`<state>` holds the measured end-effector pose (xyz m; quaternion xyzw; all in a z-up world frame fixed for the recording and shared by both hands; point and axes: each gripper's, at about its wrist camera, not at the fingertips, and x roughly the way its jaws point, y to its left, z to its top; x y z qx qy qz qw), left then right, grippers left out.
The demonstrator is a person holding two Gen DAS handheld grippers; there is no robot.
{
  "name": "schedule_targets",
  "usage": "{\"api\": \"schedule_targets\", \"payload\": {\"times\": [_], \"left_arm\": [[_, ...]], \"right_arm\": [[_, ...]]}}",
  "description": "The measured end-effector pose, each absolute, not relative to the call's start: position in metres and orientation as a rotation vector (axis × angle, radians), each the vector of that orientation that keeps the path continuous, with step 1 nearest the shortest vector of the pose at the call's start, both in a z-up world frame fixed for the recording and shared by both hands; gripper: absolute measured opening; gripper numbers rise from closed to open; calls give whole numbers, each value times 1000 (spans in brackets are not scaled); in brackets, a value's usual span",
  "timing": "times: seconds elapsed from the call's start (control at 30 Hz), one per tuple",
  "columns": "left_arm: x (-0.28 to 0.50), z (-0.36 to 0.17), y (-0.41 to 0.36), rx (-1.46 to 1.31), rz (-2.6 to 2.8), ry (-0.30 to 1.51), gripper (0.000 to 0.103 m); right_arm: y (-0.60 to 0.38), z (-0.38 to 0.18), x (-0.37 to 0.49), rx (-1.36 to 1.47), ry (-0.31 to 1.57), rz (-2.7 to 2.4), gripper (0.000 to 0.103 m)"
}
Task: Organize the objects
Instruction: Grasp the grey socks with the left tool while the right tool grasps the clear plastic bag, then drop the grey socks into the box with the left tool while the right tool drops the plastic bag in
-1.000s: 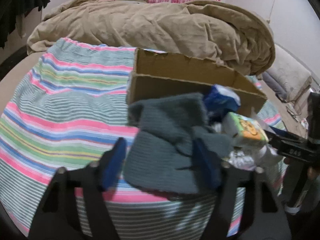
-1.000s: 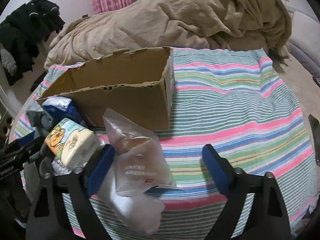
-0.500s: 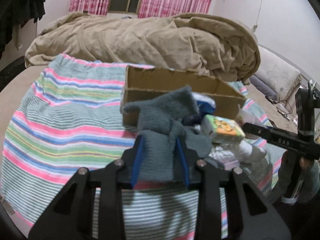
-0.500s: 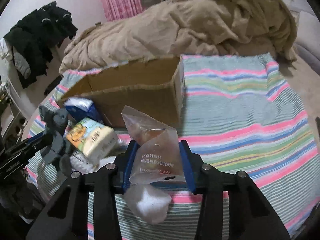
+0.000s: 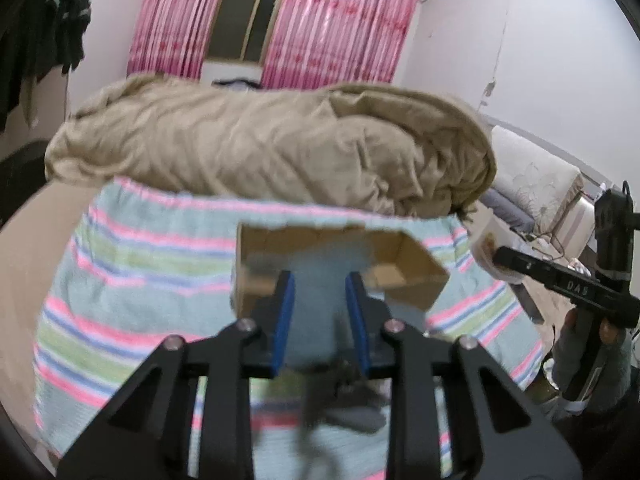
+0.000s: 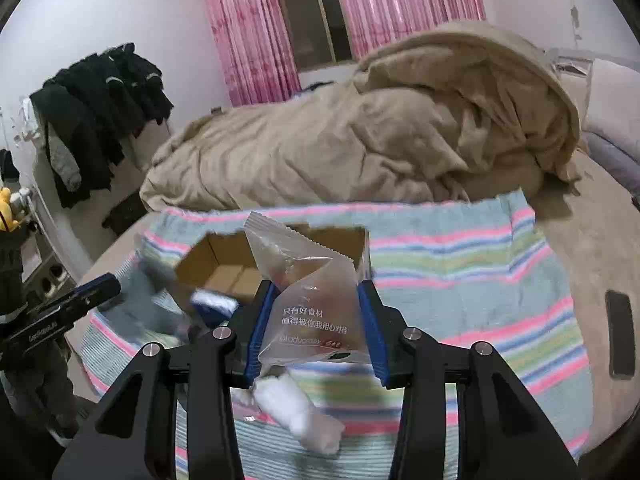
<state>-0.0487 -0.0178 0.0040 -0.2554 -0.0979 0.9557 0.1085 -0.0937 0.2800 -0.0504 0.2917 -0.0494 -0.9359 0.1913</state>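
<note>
Left wrist view looks across the striped blanket on the bed to the open cardboard box, which lies straight ahead of and below both tools, its long axis running left to right near the blanket's far edge. Left gripper is clamped on a grey knitted cloth, lifted and blurred, almost over the box's near wall, so it appears the nearer one. Right gripper pinches a clear snack packet, raised above the blanket with its top corner overlapping the box opening; a white wad hangs beneath. Both tools point forward, tilted slightly downward.
</note>
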Motion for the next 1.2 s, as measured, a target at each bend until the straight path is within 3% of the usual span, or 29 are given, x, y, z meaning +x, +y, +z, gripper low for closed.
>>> {"api": "schedule_targets", "payload": {"times": [0.17,0.3,0.47,0.53,0.57,0.7,0.73,0.87,1.2], "left_arm": [[-73,33,-14,-667,2852,-214,27],[-96,6,-24,-856,2788,-275,29],[-92,-46,-39,-1083,2788,-320,47],[-91,-66,-43,-1143,2784,-370,79],[-91,-75,-44,-1159,2767,-409,80],[-99,-100,-33,-1199,2652,-431,76],[-101,-104,-29,-1215,2640,-409,57],[-94,-108,-18,-1208,2669,-374,42],[-71,-20,-18,-929,2751,-378,41]], "right_arm": [[276,-21,-114,757,-118,-2647,45],[262,-12,-144,769,-68,-2640,45],[267,-15,-150,730,-185,-2624,45],[268,-22,-148,751,-191,-2626,45],[268,-24,-148,764,-185,-2621,45],[269,-23,-142,757,-176,-2619,45],[269,-22,-140,754,-172,-2618,45],[272,-21,-133,753,-157,-2607,45],[279,-6,-122,709,-162,-2608,45]]}}
